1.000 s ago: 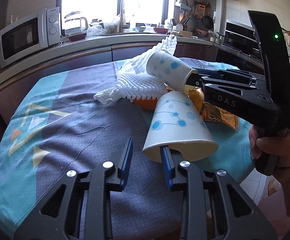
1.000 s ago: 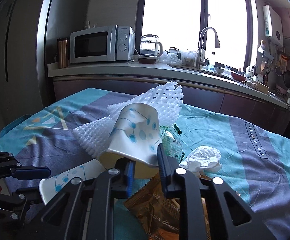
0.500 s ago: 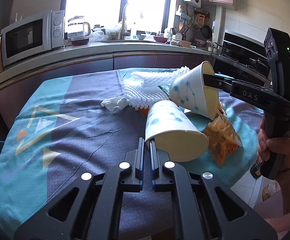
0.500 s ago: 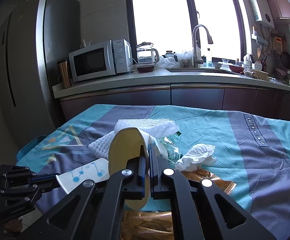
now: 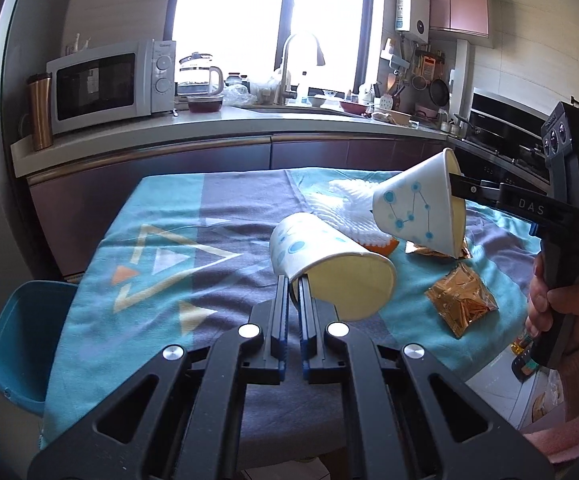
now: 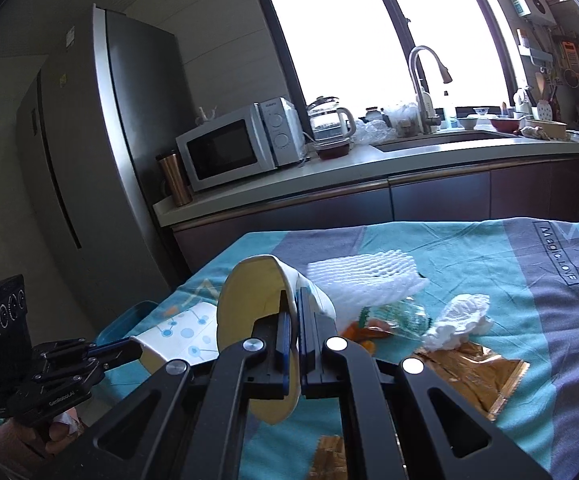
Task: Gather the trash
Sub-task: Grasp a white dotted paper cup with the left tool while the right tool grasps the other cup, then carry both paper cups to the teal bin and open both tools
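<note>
Two white paper cups with blue dots are held above the teal and purple tablecloth [image 5: 161,248]. My left gripper [image 5: 294,284] is shut on the rim of one cup [image 5: 329,256], which lies on its side with the mouth toward the camera. My right gripper [image 6: 292,300] is shut on the wall of the other cup [image 6: 249,304]; in the left wrist view that cup [image 5: 421,208] hangs to the right, mouth to the right. On the cloth lie white foam netting [image 6: 365,276], a crumpled tissue [image 6: 461,320], gold foil wrappers [image 6: 477,372] and orange peel [image 6: 365,332].
A blue plastic chair [image 5: 21,340] stands at the table's left edge. Behind the table runs a kitchen counter with a microwave [image 5: 109,84], kettle [image 5: 201,76] and sink tap [image 5: 293,64]. A tall fridge [image 6: 101,152] is at the far left. A person's hand [image 5: 561,308] grips the right handle.
Both grippers closed on their cup rims and lifted the cups off the pile. The left cup moved back toward the near left; the right cup rose and rolled, mouth turning sideways.
</note>
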{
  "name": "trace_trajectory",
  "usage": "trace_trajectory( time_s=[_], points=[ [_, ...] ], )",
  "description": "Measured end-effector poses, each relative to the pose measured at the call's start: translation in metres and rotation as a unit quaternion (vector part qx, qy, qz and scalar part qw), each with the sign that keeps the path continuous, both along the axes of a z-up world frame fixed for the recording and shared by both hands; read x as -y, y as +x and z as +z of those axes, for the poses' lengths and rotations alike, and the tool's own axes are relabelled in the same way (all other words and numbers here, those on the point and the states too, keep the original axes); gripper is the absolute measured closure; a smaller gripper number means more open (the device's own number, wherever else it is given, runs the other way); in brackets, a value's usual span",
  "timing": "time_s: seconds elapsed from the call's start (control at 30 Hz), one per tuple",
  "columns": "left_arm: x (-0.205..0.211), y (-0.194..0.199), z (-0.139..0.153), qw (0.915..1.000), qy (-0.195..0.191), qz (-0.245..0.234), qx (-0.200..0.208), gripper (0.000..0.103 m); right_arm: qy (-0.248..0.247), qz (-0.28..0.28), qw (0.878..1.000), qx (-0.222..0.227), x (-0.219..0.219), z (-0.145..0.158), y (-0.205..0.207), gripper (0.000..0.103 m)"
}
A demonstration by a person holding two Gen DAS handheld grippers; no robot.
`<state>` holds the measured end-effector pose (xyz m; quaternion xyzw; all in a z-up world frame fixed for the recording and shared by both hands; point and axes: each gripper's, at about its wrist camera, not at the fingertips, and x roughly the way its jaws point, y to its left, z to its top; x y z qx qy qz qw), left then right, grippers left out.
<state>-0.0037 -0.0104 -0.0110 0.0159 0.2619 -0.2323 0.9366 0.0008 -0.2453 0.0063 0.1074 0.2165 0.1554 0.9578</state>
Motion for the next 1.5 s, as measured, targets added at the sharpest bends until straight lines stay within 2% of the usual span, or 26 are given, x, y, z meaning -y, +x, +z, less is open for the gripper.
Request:
trace_trajectory(
  time_s=[0.17,0.33,0.5,0.73,0.9,1.1,1.37,1.5],
  points=[
    [-0.042,-0.003,0.011,0.9986,-0.001,0.051,0.016,0.098,0.006,0.065,0.998,-0.003,-0.043,0.004,0.015,0.101],
    [-0.098,-0.004,0.02,0.9923,0.003,0.121,0.023,0.098,0.018,0.137,0.99,-0.013,-0.093,0.008,0.04,0.101],
    [-0.16,0.0,0.021,0.9793,0.012,0.201,0.019,0.098,0.023,0.204,0.978,-0.025,-0.147,0.011,0.067,0.101],
    [-0.227,0.011,0.008,0.9608,0.031,0.276,0.008,0.098,0.031,0.266,0.962,-0.054,-0.217,0.01,0.103,0.101],
    [-0.256,0.029,-0.012,0.9526,0.039,0.301,-0.017,0.098,0.017,0.288,0.953,-0.09,-0.263,-0.004,0.129,0.101],
    [-0.264,0.057,-0.041,0.9474,0.057,0.31,-0.053,0.098,-0.006,0.293,0.946,-0.137,-0.306,-0.025,0.156,0.101],
    [-0.27,0.089,-0.072,0.9414,0.069,0.317,-0.092,0.099,-0.059,0.286,0.938,-0.185,-0.35,-0.051,0.176,0.1],
    [-0.272,0.101,-0.085,0.9397,0.064,0.317,-0.111,0.099,-0.076,0.281,0.936,-0.198,-0.358,-0.058,0.178,0.096]
  ],
)
